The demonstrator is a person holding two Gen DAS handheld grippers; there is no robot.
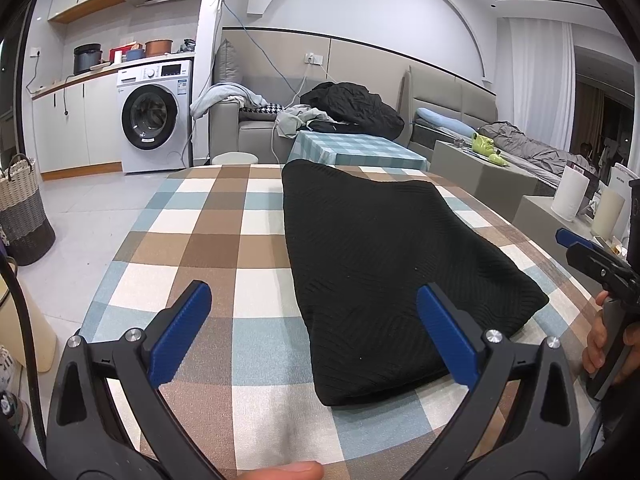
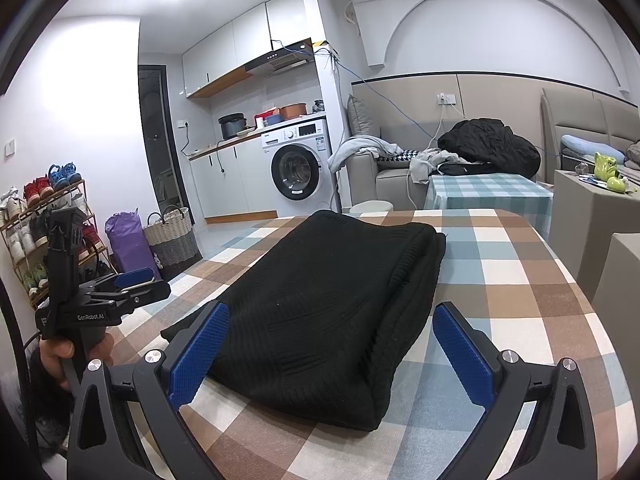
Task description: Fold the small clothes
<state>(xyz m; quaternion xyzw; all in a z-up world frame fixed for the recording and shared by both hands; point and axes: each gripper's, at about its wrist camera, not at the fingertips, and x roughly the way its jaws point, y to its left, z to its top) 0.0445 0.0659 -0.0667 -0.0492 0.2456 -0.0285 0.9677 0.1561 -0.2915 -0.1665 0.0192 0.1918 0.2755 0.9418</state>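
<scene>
Centre frame on the checked tablecloth (image 1: 224, 240), the black knit garment (image 1: 384, 256) lies folded long and narrow. Left gripper (image 1: 314, 332) and right gripper (image 2: 332, 352) hover over its near end, jaws apart, holding nothing, probably lining up a crosswise fold.

We log the left gripper (image 1: 314, 328): matte black triangular arms with cut-out windows, silver round screws at the pivots, textured blue pads on the fingers (image 1: 182, 332). The right gripper (image 2: 332, 354) matches, with the same blue pads (image 2: 464, 354). Seen from the right wrist, the left unit's black body carries white "GenRobot.AI" lettering; just below that lettering, bare skin of the left hand (image 2: 60, 354) wraps a grey handle
</scene>
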